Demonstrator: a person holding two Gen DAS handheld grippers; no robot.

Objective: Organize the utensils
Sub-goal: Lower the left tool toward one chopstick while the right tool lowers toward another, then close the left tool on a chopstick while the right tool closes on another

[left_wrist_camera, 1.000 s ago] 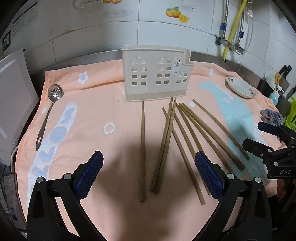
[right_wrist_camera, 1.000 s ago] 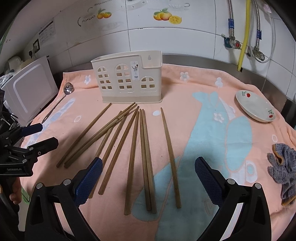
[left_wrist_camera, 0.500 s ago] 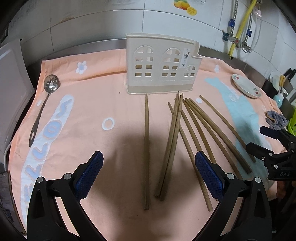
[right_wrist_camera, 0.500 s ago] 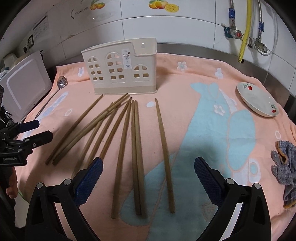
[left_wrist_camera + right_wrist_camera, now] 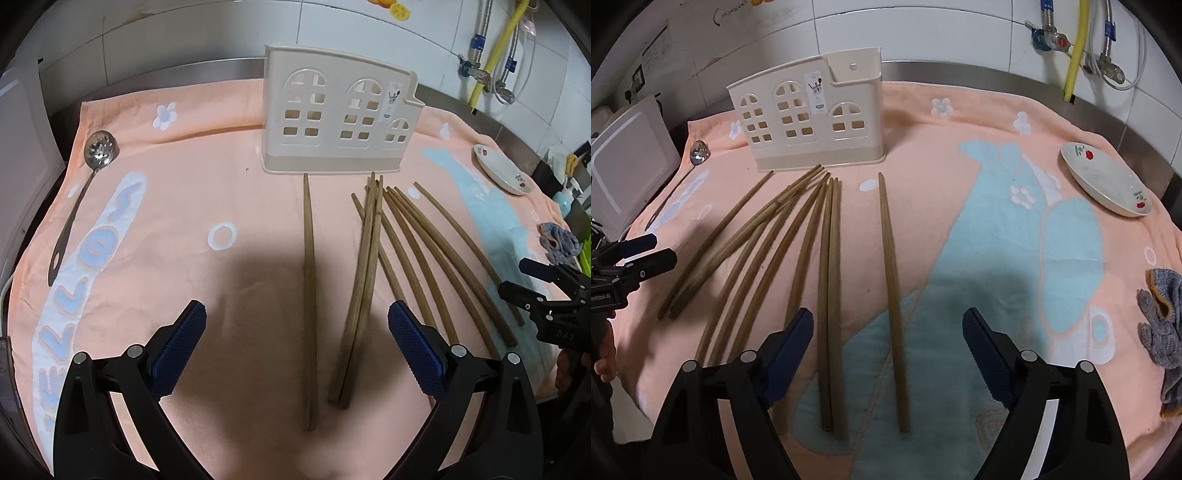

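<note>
Several brown wooden chopsticks lie fanned out on a peach towel [image 5: 166, 221] [image 5: 960, 122] in front of a cream house-shaped utensil holder [image 5: 338, 122] [image 5: 809, 122]. My left gripper [image 5: 295, 332] is open above a lone chopstick [image 5: 309, 295], with a pair [image 5: 364, 288] just inside its right finger. My right gripper [image 5: 888, 339] hangs over a single chopstick [image 5: 892, 280] and a pair [image 5: 829, 295]; its jaws are closing, with the pads clear of the wood. A slotted metal spoon [image 5: 83, 188] [image 5: 698, 153] lies at the towel's left edge.
A white dish with red flowers [image 5: 1104, 181] [image 5: 502, 173] sits at the right. A grey rag [image 5: 1161, 325] lies at the right edge. A white appliance [image 5: 624, 166] stands left. Pipes and a yellow hose [image 5: 1076, 44] run along the tiled wall.
Both grippers have sunk toward the towel and moved forward, so chopsticks and holder look larger. The right gripper's fingers stand closer together than before.
</note>
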